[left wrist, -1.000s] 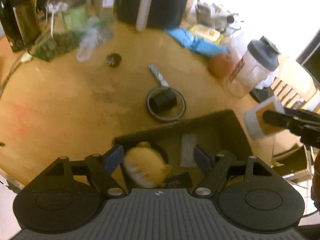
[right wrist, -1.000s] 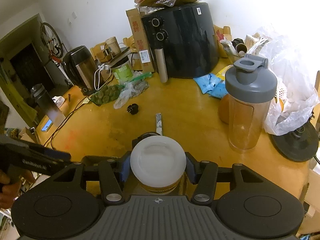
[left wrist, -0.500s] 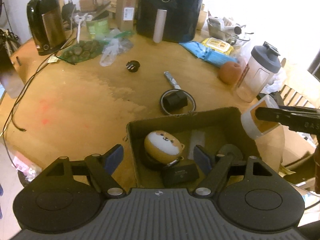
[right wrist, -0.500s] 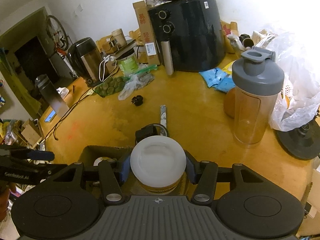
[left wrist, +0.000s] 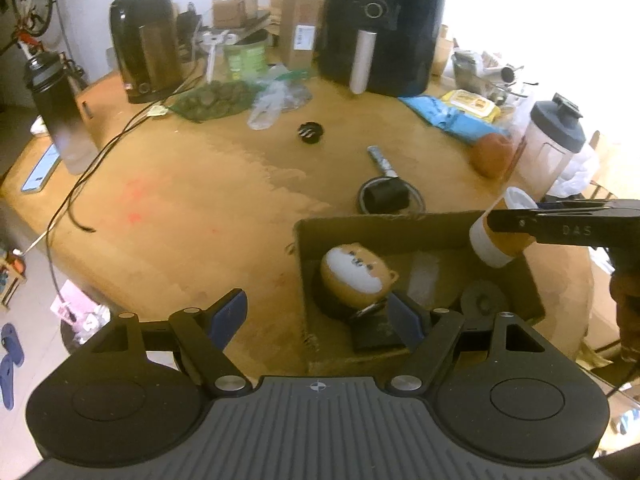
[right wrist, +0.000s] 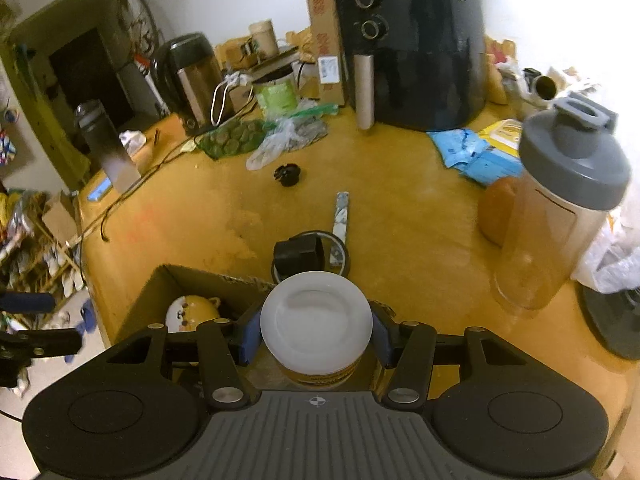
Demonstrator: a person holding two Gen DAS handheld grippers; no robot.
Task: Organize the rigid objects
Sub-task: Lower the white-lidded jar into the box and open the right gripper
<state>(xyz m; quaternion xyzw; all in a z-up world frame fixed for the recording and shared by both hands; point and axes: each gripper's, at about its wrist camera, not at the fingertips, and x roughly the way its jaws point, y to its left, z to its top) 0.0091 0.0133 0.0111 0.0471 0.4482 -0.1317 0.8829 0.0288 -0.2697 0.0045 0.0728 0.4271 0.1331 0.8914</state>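
Observation:
A cardboard box (left wrist: pixel 400 222) sits on the wooden table near its front edge. Inside lie a round dog-faced case (left wrist: pixel 354 274), a small black item (left wrist: pixel 374 334) and a dark disc (left wrist: pixel 482 300). My left gripper (left wrist: pixel 318 318) is open and empty, above the box's left wall. My right gripper (right wrist: pixel 314 330) is shut on a white-lidded jar (right wrist: pixel 316 326), held over the box's right side; the jar (left wrist: pixel 500 236) also shows in the left wrist view. The box (right wrist: pixel 176 280) and the case (right wrist: pixel 192 312) show in the right wrist view.
A tape ring with a black block (left wrist: pixel 390 198) lies just behind the box, with a metal strip (left wrist: pixel 382 160) and a black plug (left wrist: pixel 310 133) beyond. A shaker bottle (right wrist: pixel 560 216), air fryer (left wrist: pixel 380 28), kettle (left wrist: pixel 146 44) and bags crowd the back and right.
My left gripper has pulled back and to the left, away from the dog-faced case, which now lies in the box. My right gripper has carried the jar over the box.

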